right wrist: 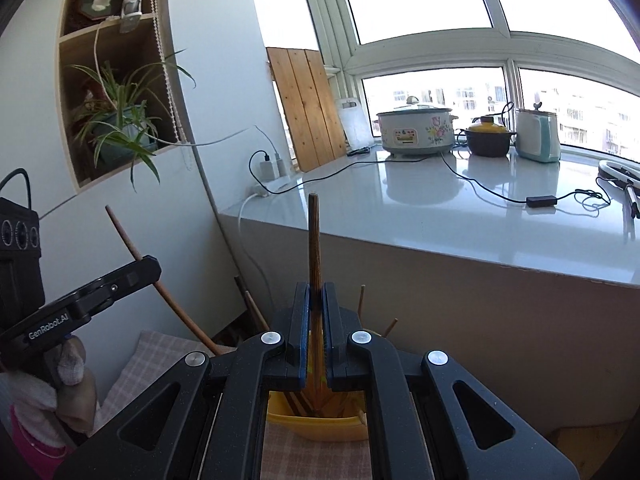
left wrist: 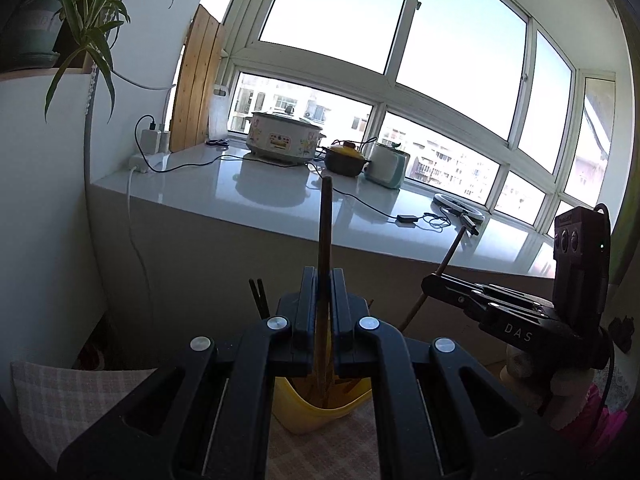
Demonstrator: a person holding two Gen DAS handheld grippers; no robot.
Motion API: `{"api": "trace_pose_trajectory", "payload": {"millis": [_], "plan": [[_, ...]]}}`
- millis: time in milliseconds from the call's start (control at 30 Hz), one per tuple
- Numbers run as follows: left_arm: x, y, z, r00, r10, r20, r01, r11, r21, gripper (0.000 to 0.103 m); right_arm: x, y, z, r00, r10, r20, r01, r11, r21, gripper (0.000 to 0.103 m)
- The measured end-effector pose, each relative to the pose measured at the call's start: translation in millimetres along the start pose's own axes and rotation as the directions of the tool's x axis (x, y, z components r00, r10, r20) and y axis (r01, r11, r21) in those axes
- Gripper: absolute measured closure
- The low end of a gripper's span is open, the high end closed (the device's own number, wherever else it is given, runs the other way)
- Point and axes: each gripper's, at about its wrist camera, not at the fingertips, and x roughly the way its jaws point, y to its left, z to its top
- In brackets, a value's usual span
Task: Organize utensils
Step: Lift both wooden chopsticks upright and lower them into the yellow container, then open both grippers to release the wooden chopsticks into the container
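**Two grippers, each holding a chopstick over a yellow holder beside a window counter**

Nearest the lens, the left gripper [left wrist: 323,280] has its jaws closed narrowly on an upright brown chopstick [left wrist: 325,236] whose lower end drops into the yellow utensil holder [left wrist: 320,404] directly below. The right gripper [right wrist: 316,294] likewise pinches a second upright chopstick [right wrist: 314,240] above the same holder [right wrist: 316,420], where further sticks already stand. The holder rests on a checked cloth [right wrist: 316,456] covering the low surface. Each gripper appears in the other's view, gripping its stick from the side [left wrist: 444,284] [right wrist: 136,272].

Behind rises a white counter [right wrist: 460,216] with a glossy top, running under a wide bay window [left wrist: 400,40]. Along its far edge stand a floral cooker [right wrist: 416,130], a dark pot with a yellow lid [right wrist: 490,136] and a pale green kettle [right wrist: 536,136]. A power strip [right wrist: 264,190] sits at the near left corner; cables trail across the top. A wooden plank panel [right wrist: 308,108] leans in the corner, and a spider plant [right wrist: 120,128] occupies a wall niche.
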Motion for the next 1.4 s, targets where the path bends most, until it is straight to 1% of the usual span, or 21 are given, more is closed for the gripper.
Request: {"api": "trace_pose_trajectory", "payload": {"millis": [200, 333, 467, 800, 1067, 1400], "plan": [[16.0, 5.9, -11.4, 0.999, 0.005, -0.036, -0.005, 1.000, -0.015, 0.099, 15.6, 1.7, -14.4, 0.999, -0.009, -0.052, 0.008, 1.000, -0.012, 0.099], [20.8, 7.9, -19.8, 0.998, 0.003, -0.057, -0.004, 1.000, -0.015, 0.099, 21.0, 3.5, -20.2, 0.997, -0.016, -0.073, 0.014, 1.000, -0.023, 0.099], [24.5, 8.2, -26.6, 0.998, 0.000, -0.070, -0.002, 1.000, -0.021, 0.099, 26.0, 5.2, -26.5, 0.996, -0.040, -0.085, 0.036, 0.998, -0.045, 0.099], [43.6, 4.1, -44.6, 0.992, 0.000, -0.126, -0.002, 1.000, -0.015, 0.099, 44.4, 0.1, -43.4, 0.987, -0.064, -0.149, 0.058, 0.997, -0.045, 0.099], [56.6, 1.9, -53.3, 0.988, 0.025, -0.151, -0.026, 1.000, -0.006, 0.099, 47.7, -4.1, -46.7, 0.984, -0.078, -0.160, 0.073, 0.997, -0.040, 0.099], [54.1, -2.5, -60.7, 0.988, 0.035, -0.153, -0.034, 0.999, 0.014, 0.099, 42.9, -2.8, -49.2, 0.985, -0.080, -0.153, 0.074, 0.996, -0.042, 0.099]]}}
